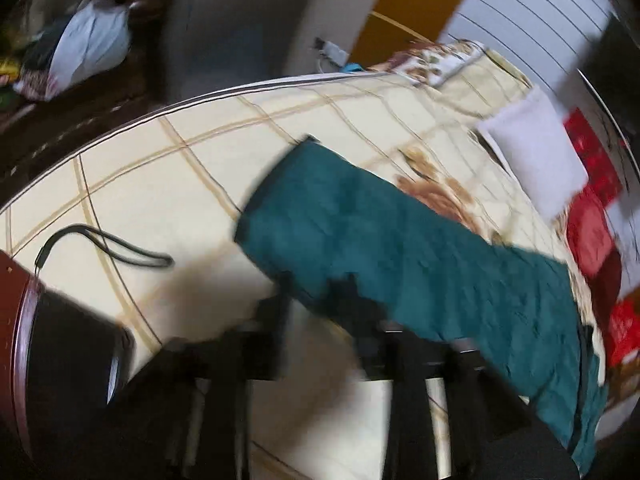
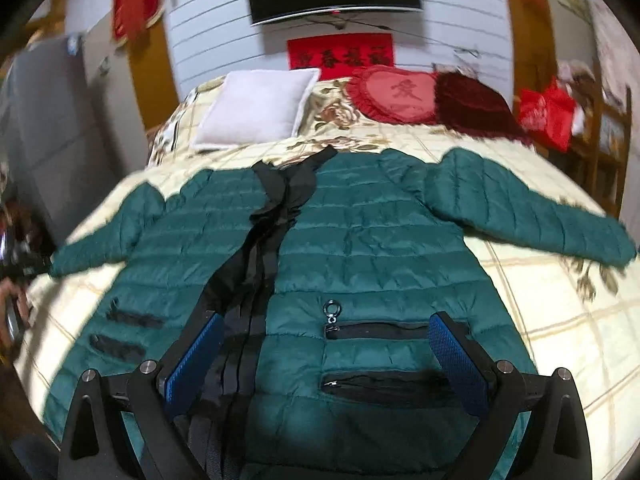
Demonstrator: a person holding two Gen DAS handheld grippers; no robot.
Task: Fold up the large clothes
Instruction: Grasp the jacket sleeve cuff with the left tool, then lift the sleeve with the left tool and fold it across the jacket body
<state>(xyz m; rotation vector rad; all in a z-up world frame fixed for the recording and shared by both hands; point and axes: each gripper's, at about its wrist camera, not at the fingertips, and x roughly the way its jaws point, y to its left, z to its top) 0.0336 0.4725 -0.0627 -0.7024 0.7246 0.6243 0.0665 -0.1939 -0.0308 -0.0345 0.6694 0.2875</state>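
A dark green quilted jacket (image 2: pixel 360 240) lies front up on the bed, both sleeves spread out, its zip open with black lining (image 2: pixel 260 240) showing down the middle. My right gripper (image 2: pixel 326 344) hovers over the hem by the zip pockets. Its blue pads (image 2: pixel 200 352) stand wide apart, open, with nothing pinched between them. In the blurred left wrist view one green sleeve (image 1: pixel 380 240) stretches across the sheet. My left gripper (image 1: pixel 314 304) is at that sleeve's near edge with dark fingers (image 1: pixel 274 320) apart. Sheet shows between them, and they look open.
A white pillow (image 2: pixel 256 108), a red heart cushion (image 2: pixel 394 94) and a dark red cushion (image 2: pixel 476 108) lie at the head of the bed. A black strap (image 1: pixel 120 248) lies on the checked sheet (image 1: pixel 180 184). Dark wood (image 1: pixel 16 320) frames the near corner; bags (image 1: pixel 88 48) sit beyond.
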